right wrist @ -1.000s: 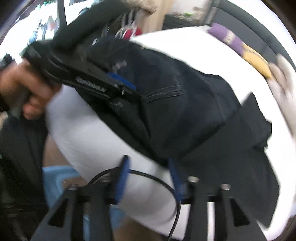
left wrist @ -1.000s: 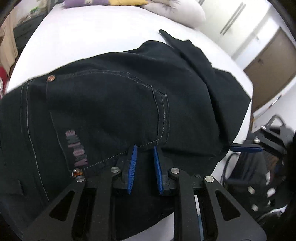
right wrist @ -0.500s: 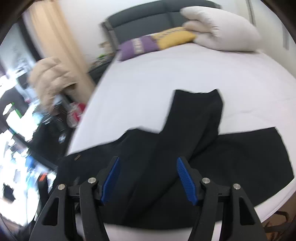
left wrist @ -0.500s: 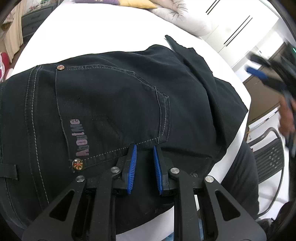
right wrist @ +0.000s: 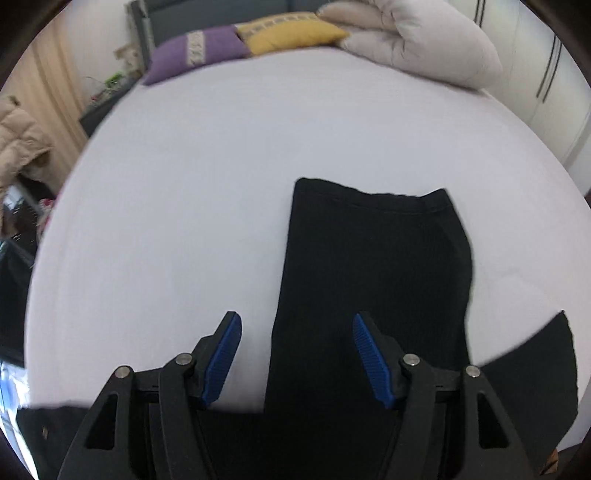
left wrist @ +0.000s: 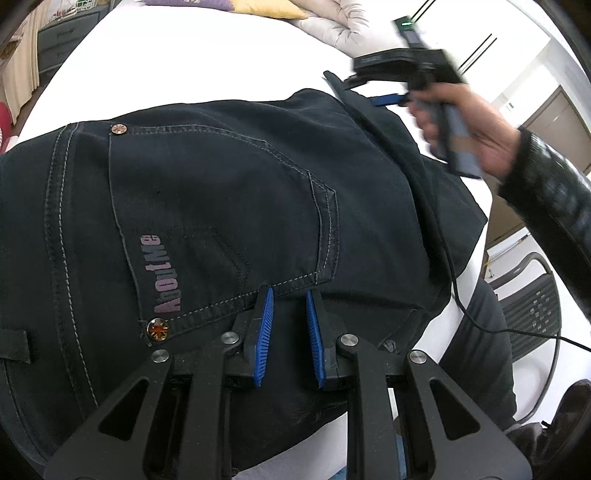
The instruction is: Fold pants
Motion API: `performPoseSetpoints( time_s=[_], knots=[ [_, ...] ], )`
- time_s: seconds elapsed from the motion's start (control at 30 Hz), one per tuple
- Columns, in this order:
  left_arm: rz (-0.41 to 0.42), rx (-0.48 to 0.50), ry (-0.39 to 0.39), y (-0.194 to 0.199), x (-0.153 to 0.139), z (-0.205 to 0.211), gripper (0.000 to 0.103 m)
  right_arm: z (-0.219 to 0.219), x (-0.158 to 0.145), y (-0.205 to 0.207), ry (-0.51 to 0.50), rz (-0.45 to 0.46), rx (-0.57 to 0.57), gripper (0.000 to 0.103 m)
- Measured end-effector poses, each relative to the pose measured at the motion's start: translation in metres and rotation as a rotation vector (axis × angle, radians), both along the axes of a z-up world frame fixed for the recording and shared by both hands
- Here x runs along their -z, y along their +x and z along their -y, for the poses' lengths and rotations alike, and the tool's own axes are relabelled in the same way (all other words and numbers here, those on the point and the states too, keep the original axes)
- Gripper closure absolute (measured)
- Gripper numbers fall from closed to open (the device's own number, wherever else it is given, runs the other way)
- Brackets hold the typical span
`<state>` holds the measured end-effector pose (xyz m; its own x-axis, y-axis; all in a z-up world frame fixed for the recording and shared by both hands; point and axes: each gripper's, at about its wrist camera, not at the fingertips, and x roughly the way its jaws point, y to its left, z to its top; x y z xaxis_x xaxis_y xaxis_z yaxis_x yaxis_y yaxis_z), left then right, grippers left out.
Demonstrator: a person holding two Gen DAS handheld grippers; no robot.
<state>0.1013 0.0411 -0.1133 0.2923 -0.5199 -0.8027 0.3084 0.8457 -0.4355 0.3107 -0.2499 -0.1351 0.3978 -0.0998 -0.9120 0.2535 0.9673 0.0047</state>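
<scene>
Black denim pants (left wrist: pixel 221 206) are spread over the near edge of a white-sheeted bed (right wrist: pixel 221 166), one leg laid toward its head. Purple and yellow cushions (right wrist: pixel 236 40) and a folded pale duvet (right wrist: pixel 417 40) are ranged at the headboard. The left claw (left wrist: pixel 289 325) is narrowly parted, empty; the right claw (right wrist: pixel 297 356) is held wide apart.

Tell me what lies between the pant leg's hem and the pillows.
Only bare white sheet, as the right wrist view shows, separates the hem from the pillows.
</scene>
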Motion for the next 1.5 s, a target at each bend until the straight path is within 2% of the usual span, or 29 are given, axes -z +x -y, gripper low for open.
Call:
performPoseSetpoints(
  time_s=[0.1, 0.17, 0.27, 0.3, 0.33, 0.37, 0.43, 0.53, 0.7, 0.83, 0.93, 1.0, 1.07, 1.1, 1.23, 1.3, 1.37, 1.43, 1.5],
  knots=[
    [-0.013, -0.006, -0.021, 0.003, 0.002, -0.004, 0.085, 0.006, 0.023, 0.018, -0.023, -0.051, 0.043, 0.037],
    [-0.021, -0.009, -0.032, 0.005, 0.003, -0.007, 0.085, 0.008, 0.029, 0.023, -0.045, -0.042, 0.05, 0.028],
    [-0.026, -0.01, -0.036, 0.009, 0.005, -0.012, 0.085, 0.008, 0.032, 0.027, -0.089, -0.013, 0.02, 0.027],
    [-0.027, -0.01, -0.036, 0.01, 0.005, -0.013, 0.085, 0.01, 0.032, 0.027, -0.077, -0.005, 0.011, 0.031],
    [-0.028, -0.01, -0.036, 0.011, 0.005, -0.014, 0.085, 0.011, 0.031, 0.027, -0.063, 0.003, -0.009, 0.04],
    [-0.028, -0.011, -0.035, 0.012, 0.005, -0.014, 0.085, 0.011, 0.029, 0.027, -0.065, 0.012, -0.026, 0.063],
    [-0.03, -0.012, -0.032, 0.012, 0.005, -0.013, 0.085, 0.015, 0.023, 0.024, -0.094, 0.021, -0.041, 0.096],
    [-0.03, -0.016, -0.028, 0.012, 0.006, -0.014, 0.085, 0.042, 0.008, 0.011, -0.001, 0.068, 0.02, 0.097],
    [-0.024, -0.013, -0.012, 0.011, 0.003, -0.012, 0.085, 0.101, -0.043, -0.041, 0.129, 0.253, 0.145, 0.098],
    [-0.023, -0.017, 0.002, 0.008, 0.001, -0.003, 0.085, 0.162, -0.081, -0.117, 0.279, 0.418, 0.288, 0.098],
    [-0.021, -0.014, 0.015, 0.008, 0.0, 0.003, 0.085, 0.205, -0.094, -0.185, 0.388, 0.528, 0.424, 0.098],
    [-0.023, -0.017, 0.018, 0.008, -0.001, 0.004, 0.085, 0.239, -0.089, -0.235, 0.477, 0.594, 0.528, 0.098],
    [-0.029, -0.022, 0.017, 0.009, -0.001, 0.005, 0.085, 0.262, -0.077, -0.27, 0.511, 0.609, 0.613, 0.098],
    [-0.031, -0.024, 0.017, 0.009, -0.001, 0.006, 0.085, 0.275, -0.064, -0.293, 0.541, 0.612, 0.667, 0.098],
    [-0.044, -0.034, 0.021, 0.011, -0.004, 0.008, 0.085, 0.291, -0.013, -0.337, 0.672, 0.595, 0.805, 0.097],
    [-0.048, -0.037, 0.028, 0.013, -0.005, 0.009, 0.085, 0.294, 0.004, -0.349, 0.736, 0.595, 0.822, 0.091],
    [-0.052, -0.041, 0.035, 0.015, -0.006, 0.01, 0.085, 0.297, 0.02, -0.356, 0.803, 0.574, 0.865, 0.055],
    [-0.055, -0.043, 0.043, 0.016, -0.007, 0.012, 0.085, 0.293, 0.03, -0.357, 0.886, 0.642, 0.879, 0.045],
    [-0.058, -0.045, 0.048, 0.017, -0.008, 0.013, 0.085, 0.292, 0.029, -0.354, 0.875, 0.651, 0.879, 0.044]
  ],
)
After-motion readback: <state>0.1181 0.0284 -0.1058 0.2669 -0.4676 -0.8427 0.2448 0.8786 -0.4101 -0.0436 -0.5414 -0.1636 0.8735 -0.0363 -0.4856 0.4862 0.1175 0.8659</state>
